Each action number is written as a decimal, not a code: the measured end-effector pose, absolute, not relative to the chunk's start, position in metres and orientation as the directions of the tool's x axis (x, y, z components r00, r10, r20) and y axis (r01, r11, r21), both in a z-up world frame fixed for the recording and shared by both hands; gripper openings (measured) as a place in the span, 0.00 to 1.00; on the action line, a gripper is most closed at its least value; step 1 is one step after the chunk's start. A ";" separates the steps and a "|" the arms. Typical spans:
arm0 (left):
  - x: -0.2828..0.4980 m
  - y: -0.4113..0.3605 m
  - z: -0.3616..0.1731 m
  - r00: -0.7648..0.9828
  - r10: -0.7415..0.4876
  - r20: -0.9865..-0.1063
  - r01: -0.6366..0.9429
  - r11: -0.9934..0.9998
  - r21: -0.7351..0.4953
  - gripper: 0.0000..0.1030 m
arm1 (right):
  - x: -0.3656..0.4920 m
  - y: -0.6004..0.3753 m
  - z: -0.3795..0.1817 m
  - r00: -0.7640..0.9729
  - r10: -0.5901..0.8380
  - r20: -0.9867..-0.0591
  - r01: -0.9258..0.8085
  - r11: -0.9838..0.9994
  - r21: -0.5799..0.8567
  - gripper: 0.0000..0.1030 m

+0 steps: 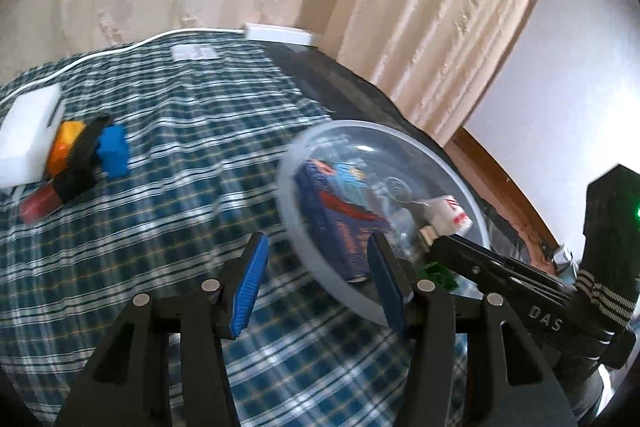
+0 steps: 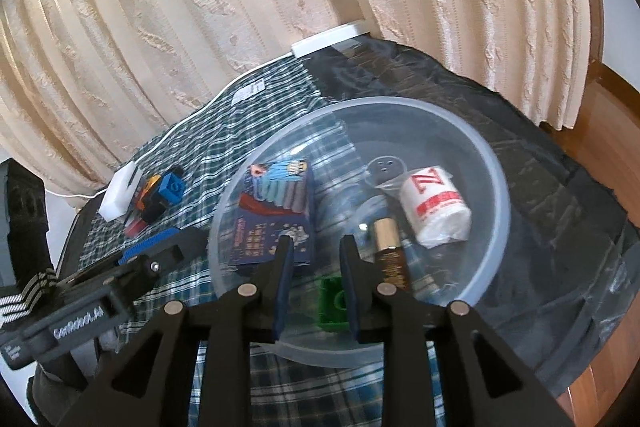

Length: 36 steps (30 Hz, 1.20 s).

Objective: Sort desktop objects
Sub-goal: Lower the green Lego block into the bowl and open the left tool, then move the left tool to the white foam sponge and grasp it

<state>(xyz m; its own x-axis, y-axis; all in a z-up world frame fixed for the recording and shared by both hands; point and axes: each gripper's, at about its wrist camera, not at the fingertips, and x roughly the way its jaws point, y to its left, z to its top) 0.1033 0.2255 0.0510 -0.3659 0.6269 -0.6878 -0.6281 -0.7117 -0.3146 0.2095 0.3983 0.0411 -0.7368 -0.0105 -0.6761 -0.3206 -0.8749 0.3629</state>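
In the right wrist view the right gripper (image 2: 314,279) stood over the near rim of a clear plastic bowl (image 2: 496,187), its jaws narrowly parted and pressing on nothing; a green block (image 2: 333,301) lay in the bowl just below the gap between them, apart from the pads. Just beyond, in the same bowl, lay a dark blue box (image 2: 276,215), a gold-capped bottle (image 2: 390,247), a white roll with red print (image 2: 434,207) and a small bagged dark item (image 2: 384,167). The left gripper (image 1: 316,275) hung over the checked cloth (image 1: 180,187) just beside the bowl's rim, its blue pads apart at a middling width and empty. Farther off on the cloth a cluster waited: a white block (image 2: 120,195), an orange piece (image 2: 146,193), a blue block (image 2: 172,187), a black piece (image 1: 82,155) and a red piece (image 2: 134,225), touching or nearly so. A white power strip (image 2: 330,37) sat at the far edge, below the cream curtain (image 2: 200,7).
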 end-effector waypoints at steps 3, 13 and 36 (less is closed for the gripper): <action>0.095 0.212 0.051 -0.385 0.615 -0.689 -0.603 -0.732 -0.317 0.54 | 0.205 0.392 0.043 -0.739 -0.019 -0.673 -0.307 -0.880 0.362 0.28; 0.070 0.168 0.058 -0.456 0.580 -0.675 -0.525 -0.788 -0.323 0.62 | 0.191 0.370 0.047 -0.743 -0.055 -0.667 -0.257 -0.897 0.361 0.43; -0.003 0.101 0.059 -0.640 0.362 -0.678 -0.325 -0.927 -0.189 0.75 | 0.146 0.318 0.049 -0.731 -0.159 -0.664 -0.127 -0.924 0.361 0.50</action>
